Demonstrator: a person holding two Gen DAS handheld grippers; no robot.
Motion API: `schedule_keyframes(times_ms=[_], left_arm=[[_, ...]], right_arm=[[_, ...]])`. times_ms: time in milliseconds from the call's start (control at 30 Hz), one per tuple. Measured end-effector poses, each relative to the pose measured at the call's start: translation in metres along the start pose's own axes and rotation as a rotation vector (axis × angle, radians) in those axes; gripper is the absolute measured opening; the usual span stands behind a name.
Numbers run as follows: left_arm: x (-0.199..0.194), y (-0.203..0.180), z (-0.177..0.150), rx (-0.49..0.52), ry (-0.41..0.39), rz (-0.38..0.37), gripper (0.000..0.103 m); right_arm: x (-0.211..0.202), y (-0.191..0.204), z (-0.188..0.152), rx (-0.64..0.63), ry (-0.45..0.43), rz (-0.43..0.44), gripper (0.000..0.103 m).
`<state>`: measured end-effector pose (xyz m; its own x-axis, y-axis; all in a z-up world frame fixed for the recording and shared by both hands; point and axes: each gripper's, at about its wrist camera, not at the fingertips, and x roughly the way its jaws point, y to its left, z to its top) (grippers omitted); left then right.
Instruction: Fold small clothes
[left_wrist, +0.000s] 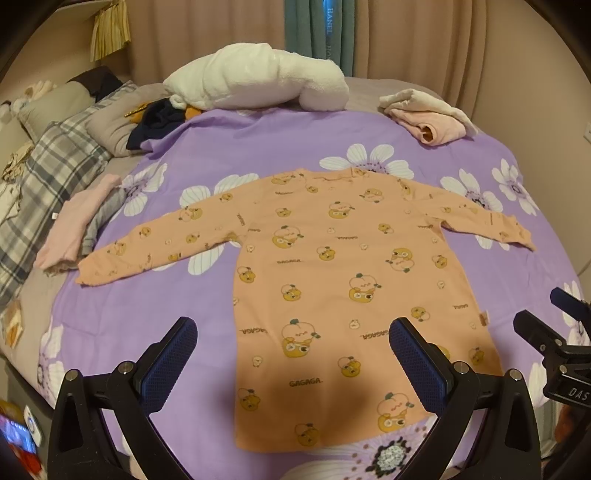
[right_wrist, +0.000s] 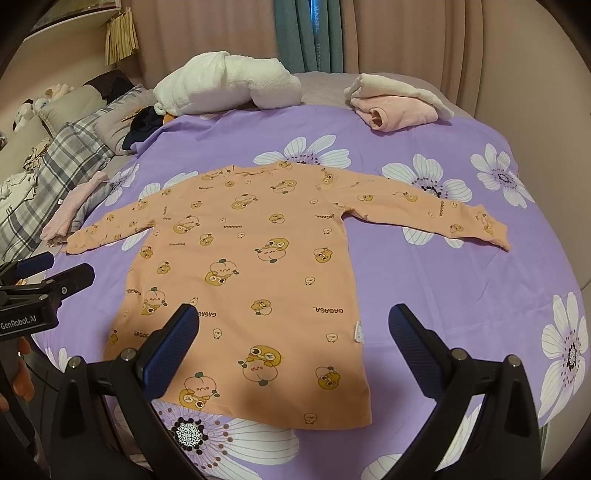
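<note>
An orange long-sleeved child's shirt (left_wrist: 332, 273) with cartoon prints lies flat on the purple flowered sheet (left_wrist: 147, 325), sleeves spread to both sides, collar at the far end. The same shirt (right_wrist: 251, 266) fills the middle of the right wrist view. My left gripper (left_wrist: 293, 354) hovers open above the shirt's near hem, nothing between its fingers. My right gripper (right_wrist: 293, 347) is also open, over the hem's right part and the sheet (right_wrist: 461, 295). The right gripper (left_wrist: 554, 332) shows at the left view's right edge, the left gripper (right_wrist: 40, 273) at the right view's left edge.
A white fluffy bundle (left_wrist: 258, 79) lies at the far side. A folded pink and cream pile (left_wrist: 428, 114) sits at the far right. Pink and grey folded garments (left_wrist: 77, 225) lie by the left sleeve. Plaid bedding (left_wrist: 48, 173) and pillows are on the left; curtains hang behind.
</note>
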<state>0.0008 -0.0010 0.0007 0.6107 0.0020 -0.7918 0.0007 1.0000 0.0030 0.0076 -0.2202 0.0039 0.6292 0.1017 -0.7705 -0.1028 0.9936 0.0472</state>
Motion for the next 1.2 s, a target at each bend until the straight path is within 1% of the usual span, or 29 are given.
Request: schedule_keyframes(times_ms=[300,333,433,533,1033,1067,1133,1200], left_arm=[[0.0,-0.001,-0.001,-0.001,-0.004,-0.002,0.103],[-0.001,-0.001,-0.001,-0.001,-0.002,-0.002,0.103],[-0.001,-0.001,0.0,0.001,-0.004,0.001,0.103],[-0.001,0.0,0.0,-0.002,0.002,-0.003,0.103],[0.002,0.0,-0.004,-0.01,0.003,-0.013,0.103],[0.007,0.001,-0.004,-0.015,0.022,-0.019,0.103],[0.009,0.001,-0.005,-0.016,0.027,-0.023,0.103],[0.012,0.002,-0.003,-0.047,0.05,-0.069,0.103]], right_arm=[[-0.001,0.008,-0.002,-0.006,0.007,0.0,0.103],[0.002,0.001,-0.002,-0.007,0.007,0.002,0.103],[0.003,0.002,-0.001,-0.008,0.018,0.001,0.103],[0.002,0.003,-0.001,-0.011,0.003,-0.001,0.103],[0.003,0.003,-0.002,-0.023,-0.006,-0.014,0.103],[0.003,0.004,-0.002,-0.022,-0.005,-0.014,0.103],[0.004,0.003,-0.003,-0.021,-0.01,-0.017,0.103],[0.006,0.001,-0.003,-0.006,-0.001,-0.009,0.103]])
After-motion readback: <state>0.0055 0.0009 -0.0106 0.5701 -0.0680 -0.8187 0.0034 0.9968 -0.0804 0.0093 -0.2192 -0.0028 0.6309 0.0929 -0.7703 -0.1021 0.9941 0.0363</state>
